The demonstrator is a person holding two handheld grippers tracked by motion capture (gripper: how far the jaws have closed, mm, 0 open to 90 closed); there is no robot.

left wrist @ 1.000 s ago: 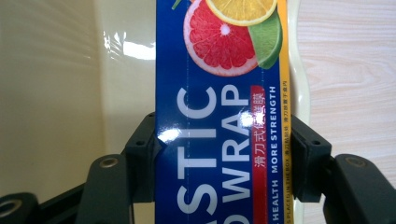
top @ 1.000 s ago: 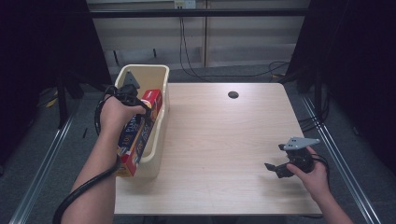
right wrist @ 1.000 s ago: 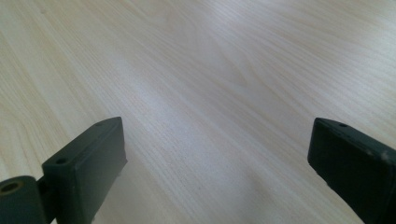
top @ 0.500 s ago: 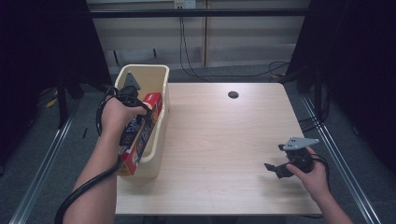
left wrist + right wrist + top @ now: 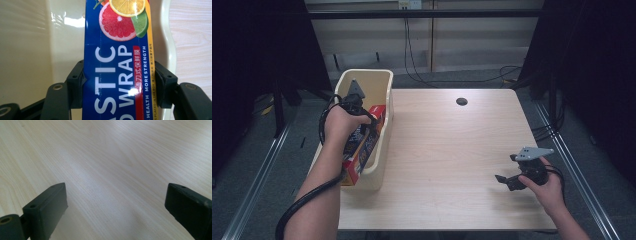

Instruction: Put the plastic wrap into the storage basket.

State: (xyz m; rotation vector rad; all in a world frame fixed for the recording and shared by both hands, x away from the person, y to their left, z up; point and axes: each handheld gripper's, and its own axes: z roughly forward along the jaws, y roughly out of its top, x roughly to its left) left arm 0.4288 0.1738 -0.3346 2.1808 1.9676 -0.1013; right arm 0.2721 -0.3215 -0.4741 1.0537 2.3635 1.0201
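Observation:
A long blue and red plastic wrap box point(image 5: 363, 145) leans tilted inside the cream bin point(image 5: 384, 150) at the table's left edge. My left gripper point(image 5: 366, 124) is shut on it. In the left gripper view both pads press the sides of the plastic wrap box point(image 5: 117, 62), with my left gripper point(image 5: 118, 85) over the glossy bin wall point(image 5: 30, 50). My right gripper point(image 5: 507, 182) rests low over the wooden table point(image 5: 452, 150) at the front right. In the right gripper view my right gripper point(image 5: 116, 202) stands open, its jaws wide apart over bare wood point(image 5: 112, 157).
A small dark round hole point(image 5: 461, 101) sits in the tabletop near the far edge. Cables trail on the floor beyond the table, and metal rails run along both sides. The bin stands against the table's left side.
Almost nothing differs: the left hand and the box have shifted only slightly in the bin. The right gripper has kept still.

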